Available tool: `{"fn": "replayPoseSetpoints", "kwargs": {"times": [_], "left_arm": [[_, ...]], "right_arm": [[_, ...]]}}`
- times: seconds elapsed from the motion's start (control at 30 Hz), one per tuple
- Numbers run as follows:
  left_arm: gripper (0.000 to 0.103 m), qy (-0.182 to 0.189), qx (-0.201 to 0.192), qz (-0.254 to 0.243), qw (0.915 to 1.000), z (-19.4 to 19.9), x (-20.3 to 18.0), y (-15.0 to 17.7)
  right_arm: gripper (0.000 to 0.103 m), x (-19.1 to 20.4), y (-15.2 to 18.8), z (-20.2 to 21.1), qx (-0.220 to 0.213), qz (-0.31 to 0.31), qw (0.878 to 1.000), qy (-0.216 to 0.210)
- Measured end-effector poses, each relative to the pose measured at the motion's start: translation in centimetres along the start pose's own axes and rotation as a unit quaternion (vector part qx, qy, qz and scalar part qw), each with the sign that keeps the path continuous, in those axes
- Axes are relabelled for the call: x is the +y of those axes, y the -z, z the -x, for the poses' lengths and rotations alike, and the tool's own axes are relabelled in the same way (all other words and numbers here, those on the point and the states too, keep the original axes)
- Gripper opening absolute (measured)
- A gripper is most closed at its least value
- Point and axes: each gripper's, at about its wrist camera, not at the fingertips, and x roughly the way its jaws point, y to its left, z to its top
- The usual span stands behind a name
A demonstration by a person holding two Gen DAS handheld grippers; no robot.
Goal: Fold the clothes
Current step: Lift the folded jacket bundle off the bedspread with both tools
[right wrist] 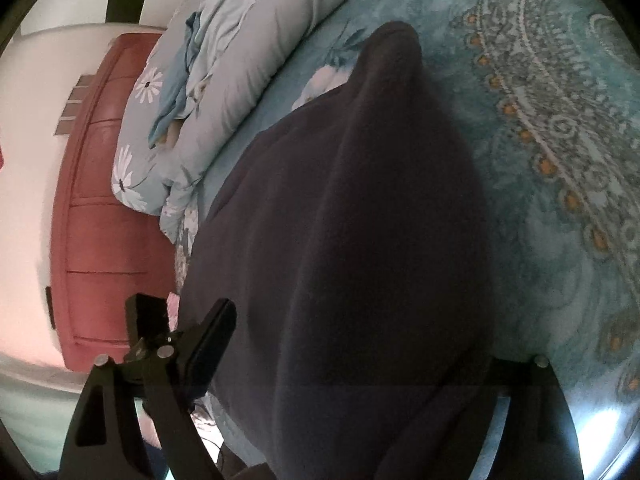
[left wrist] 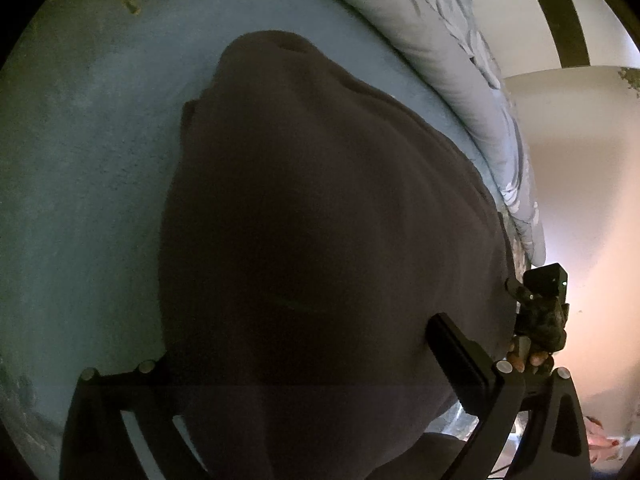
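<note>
While the dark garment [left wrist: 320,240] drapes over the blue patterned bedspread [right wrist: 540,120], the left gripper [left wrist: 300,368] and the right gripper [right wrist: 360,344] sit buried in its cloth; jaw spacing I cannot tell. Folded duvet [right wrist: 224,72] lies beside.

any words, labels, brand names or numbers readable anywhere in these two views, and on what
None: no readable text in either view.
The dark garment shows no tag, logo or print on its visible side.
The bedsheet carries only a paisley pattern, the duvet only flowers.
The grey strips on the wall by the red headboard are blurred; no lettering can be made out.
</note>
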Motion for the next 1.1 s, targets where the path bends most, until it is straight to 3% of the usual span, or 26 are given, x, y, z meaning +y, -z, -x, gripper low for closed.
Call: {"fn": "replayPoseSetpoints", "kwargs": {"times": [0.13, 0.3, 0.43, 0.5, 0.7, 0.77, 0.83, 0.93, 1.1], "left_arm": [[0.102, 0.012, 0.005, -0.006, 0.9999, -0.2, -0.3, 0.6], [0.102, 0.039, 0.009, 0.026, 0.9989, 0.1, 1.0, 0.2], [0.102, 0.027, 0.005, 0.025, 0.9993, -0.6, 0.4, -0.4], [0.102, 0.012, -0.008, 0.022, 0.9997, -0.4, 0.1, 0.1], [0.079, -0.035, -0.043, 0.021, 0.9983, -0.1, -1.0, 1.4], [0.069, -0.028, -0.051, 0.028, 0.9979, 0.7, -0.5, 2.0], [0.052, -0.017, -0.060, 0.030, 0.9976, 1.4, -0.6, 2.7], [0.044, -0.002, -0.077, 0.023, 0.9968, 2.6, -1.3, 4.0], [0.042, 0.004, -0.097, 0.008, 0.9953, 4.3, -3.0, 6.5]], "right_arm": [[0.089, 0.1, 0.4, 0.1, -0.001, -0.006, 1.000, 0.000], [0.089, 0.0, 0.8, 0.1, -0.005, -0.021, 1.000, -0.003], [0.088, -0.9, 0.5, 0.1, -0.029, -0.056, 0.998, -0.017], [0.083, -0.6, 0.6, 0.2, -0.033, -0.063, 0.997, -0.005], [0.065, 0.3, 1.4, 1.0, -0.048, -0.081, 0.994, 0.049], [0.060, 1.3, 1.9, 1.3, -0.049, -0.076, 0.994, 0.058], [0.051, 2.5, 2.5, 1.7, -0.048, -0.068, 0.994, 0.065], [0.047, 4.3, 3.4, 2.2, -0.046, -0.055, 0.995, 0.076], [0.045, 7.3, 4.9, 3.0, -0.043, -0.035, 0.994, 0.093]]}}
